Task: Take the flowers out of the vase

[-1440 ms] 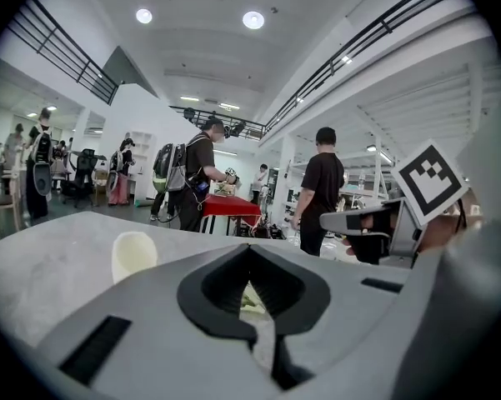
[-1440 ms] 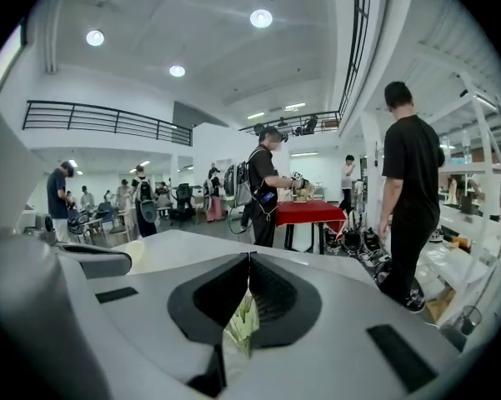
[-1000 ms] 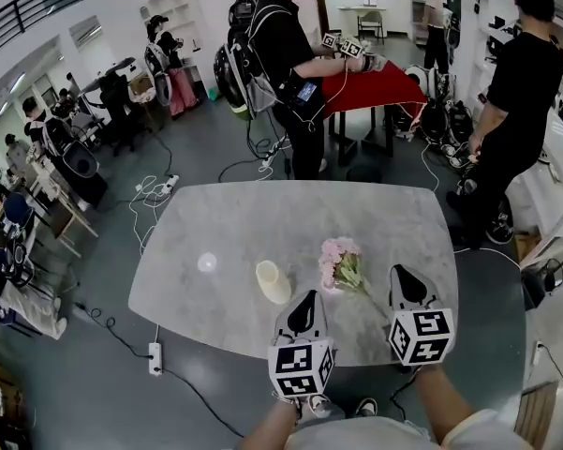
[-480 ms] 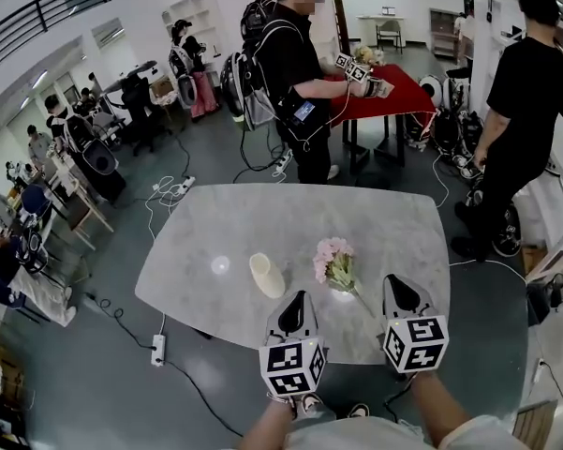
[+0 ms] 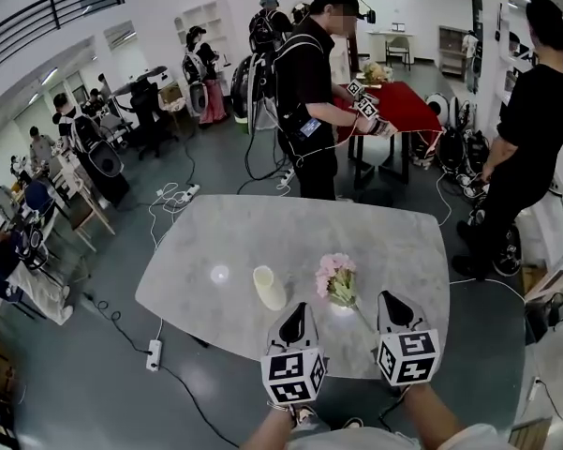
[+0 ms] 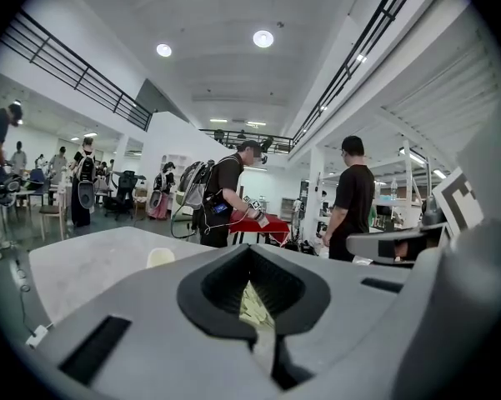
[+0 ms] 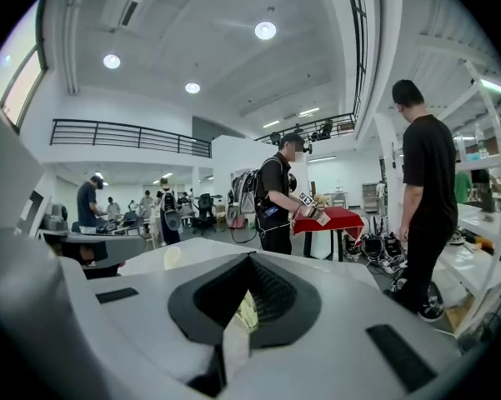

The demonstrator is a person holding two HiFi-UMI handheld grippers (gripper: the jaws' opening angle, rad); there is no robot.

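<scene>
few stem details show on the flowers (image 5: pixel 336 277).

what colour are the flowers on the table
The flowers are pale pink with green leaves; the head view shows them best.

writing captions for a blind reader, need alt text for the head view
Pink flowers lie on a grey table beside a cream vase. The left tool and right tool hover at the near edge. People stand behind.
</scene>
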